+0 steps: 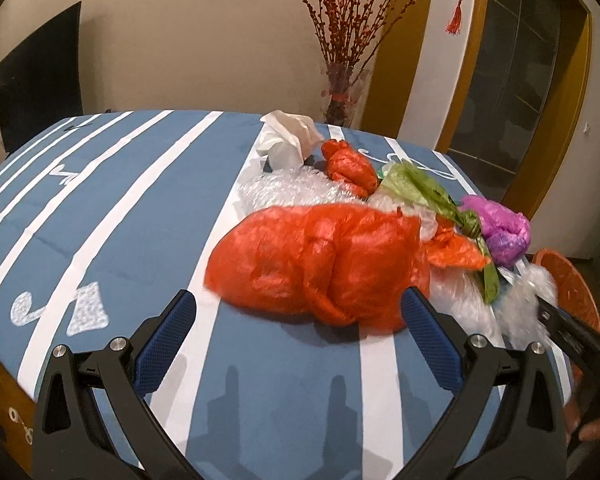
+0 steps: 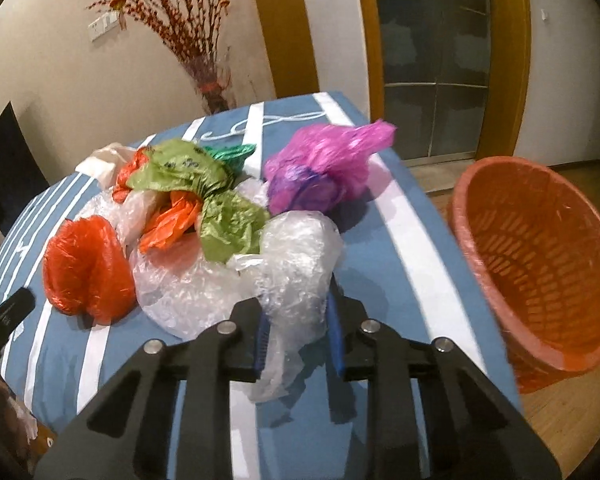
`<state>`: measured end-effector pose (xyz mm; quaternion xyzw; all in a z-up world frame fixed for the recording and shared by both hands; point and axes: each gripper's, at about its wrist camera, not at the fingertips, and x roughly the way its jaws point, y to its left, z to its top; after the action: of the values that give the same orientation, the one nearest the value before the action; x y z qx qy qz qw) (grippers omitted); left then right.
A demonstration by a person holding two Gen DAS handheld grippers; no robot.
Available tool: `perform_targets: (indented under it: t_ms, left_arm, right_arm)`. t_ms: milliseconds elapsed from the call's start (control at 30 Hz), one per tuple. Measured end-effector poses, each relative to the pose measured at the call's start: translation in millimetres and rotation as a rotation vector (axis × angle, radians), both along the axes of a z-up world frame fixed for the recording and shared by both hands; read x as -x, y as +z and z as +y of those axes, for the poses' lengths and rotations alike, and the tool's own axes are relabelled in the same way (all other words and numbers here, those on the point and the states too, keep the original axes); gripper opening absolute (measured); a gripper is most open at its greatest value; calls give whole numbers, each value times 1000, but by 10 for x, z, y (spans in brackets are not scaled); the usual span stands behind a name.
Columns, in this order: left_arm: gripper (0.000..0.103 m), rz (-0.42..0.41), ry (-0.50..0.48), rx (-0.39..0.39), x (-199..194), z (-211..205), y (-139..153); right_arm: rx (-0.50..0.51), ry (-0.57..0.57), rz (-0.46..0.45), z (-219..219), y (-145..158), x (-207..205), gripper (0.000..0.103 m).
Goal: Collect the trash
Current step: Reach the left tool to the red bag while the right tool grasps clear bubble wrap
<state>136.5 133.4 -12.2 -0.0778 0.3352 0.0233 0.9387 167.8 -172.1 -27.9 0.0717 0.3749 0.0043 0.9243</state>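
Crumpled trash lies on the blue, white-striped tablecloth (image 1: pixel 140 208). My left gripper (image 1: pixel 296 300) is open, its blue pads either side of the near end of a big red plastic bag (image 1: pixel 320 260) without pressing it. In the right wrist view my right gripper (image 2: pixel 296 304) is shut on a clear crinkled plastic bag (image 2: pixel 296 256), which bulges up between the pads. Behind it lie a green bag (image 2: pixel 204 192), an orange scrap (image 2: pixel 172 220), a purple bag (image 2: pixel 324 168) and the red bag (image 2: pixel 86 264). A smaller red bag (image 1: pixel 350 166) and white tissue (image 1: pixel 288 136) sit farther back.
An orange slatted basket (image 2: pixel 540 256) stands tilted off the table's right edge, above a wooden floor. A vase of red branches (image 1: pixel 344 96) stands behind the table by the wall, a dark screen (image 1: pixel 36 80) at the left, and a glazed door (image 2: pixel 432 60) to the right.
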Motion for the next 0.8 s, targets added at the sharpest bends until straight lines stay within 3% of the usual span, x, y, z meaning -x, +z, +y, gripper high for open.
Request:
perform_targets:
  t_ms: [300, 533, 733, 800]
  left_arm:
    - [101, 28, -35, -43, -418, -186, -5]
    - [99, 123, -72, -57, -575, -272, -208]
    - [54, 129, -128, -16, -525, -308, -270]
    - [49, 116, -134, -10, -492, -307, -250]
  right_arm:
    - [37, -25, -33, -159, 99, 203, 25]
    - [38, -25, -16, -168, 39, 246, 25]
    - [40, -35, -16, -196, 49, 278, 25]
    - [42, -37, -19, -202, 66, 302, 25]
